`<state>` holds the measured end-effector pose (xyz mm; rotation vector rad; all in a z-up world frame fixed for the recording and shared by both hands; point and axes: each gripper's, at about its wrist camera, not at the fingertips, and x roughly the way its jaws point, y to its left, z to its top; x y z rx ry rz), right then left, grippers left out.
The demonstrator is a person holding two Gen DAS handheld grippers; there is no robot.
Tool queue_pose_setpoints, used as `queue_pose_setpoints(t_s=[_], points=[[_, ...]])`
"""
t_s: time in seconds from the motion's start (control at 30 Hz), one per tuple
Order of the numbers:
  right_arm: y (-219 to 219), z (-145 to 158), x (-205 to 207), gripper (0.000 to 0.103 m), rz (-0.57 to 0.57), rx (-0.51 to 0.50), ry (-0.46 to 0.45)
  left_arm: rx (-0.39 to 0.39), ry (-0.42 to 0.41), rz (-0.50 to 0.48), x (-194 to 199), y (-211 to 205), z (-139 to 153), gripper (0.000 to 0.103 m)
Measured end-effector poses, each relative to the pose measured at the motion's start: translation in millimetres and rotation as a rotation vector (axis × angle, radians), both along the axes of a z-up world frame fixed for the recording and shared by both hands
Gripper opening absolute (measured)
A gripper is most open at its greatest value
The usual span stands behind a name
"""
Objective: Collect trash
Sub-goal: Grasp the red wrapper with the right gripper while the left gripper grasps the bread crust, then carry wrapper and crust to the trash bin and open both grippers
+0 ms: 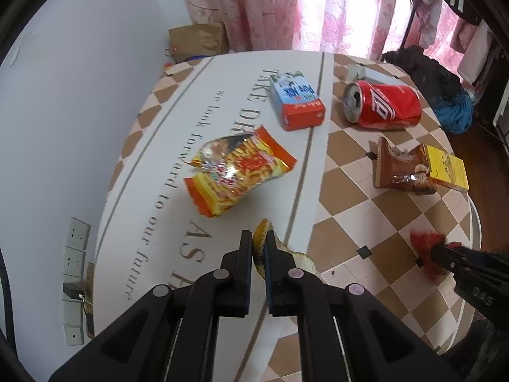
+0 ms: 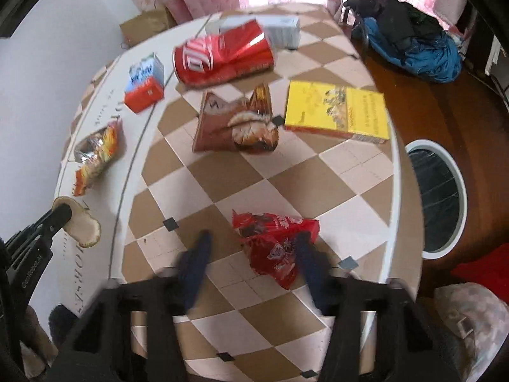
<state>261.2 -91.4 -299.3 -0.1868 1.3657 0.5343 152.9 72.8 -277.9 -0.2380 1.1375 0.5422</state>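
My left gripper (image 1: 257,251) is clamped on a peel (image 2: 84,227), yellow outside and pale, spongy inside, curled and lifted just off the near left of the table (image 1: 343,191). My right gripper (image 2: 251,248) stands with its jaws apart over a crumpled red wrapper (image 2: 280,248) near the table's near right edge; the wrapper lies between the fingers, and whether they touch it I cannot tell through the blur.

I count one dented red can (image 1: 385,106) lying on its side far right, one small milk carton (image 1: 296,100) left of it, one orange-yellow snack bag (image 1: 235,173) at centre left, one brown bag (image 2: 238,124) touching one yellow box (image 2: 338,111) at right. One white-rimmed bin (image 2: 440,197) sits on the floor just right of the table.
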Motion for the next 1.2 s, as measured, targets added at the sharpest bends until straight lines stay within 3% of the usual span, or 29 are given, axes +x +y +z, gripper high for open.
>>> queue_pose_setpoints(t_s=[0.03, 0.17, 0.53, 0.87, 1.03, 1.2], points=[[1, -4, 0, 0.018, 0.002, -0.012, 0.007, 0.0, 0.001, -0.006, 1, -2, 0, 0.004], [-6, -3, 0, 0.005, -0.015, 0.036, 0.005, 0.003, 0.0, -0.024, 3, -9, 1, 0.004], [-58, 47, 12, 0.003, -0.139, 0.213, -0.034, 0.035, -0.076, -0.072, 19, -45, 41, 0.004], [-134, 110, 52, 0.003, -0.231, 0.319, -0.112, 0.033, -0.189, -0.214, 83, -112, 97, 0.004], [-190, 125, 85, 0.003, -0.295, 0.302, -0.154, 0.009, -0.208, -0.316, 134, -166, 100, 0.004], [-256, 111, 126, 0.003, -0.384, 0.245, -0.163, -0.062, -0.185, -0.418, 191, -229, 80, 0.004]])
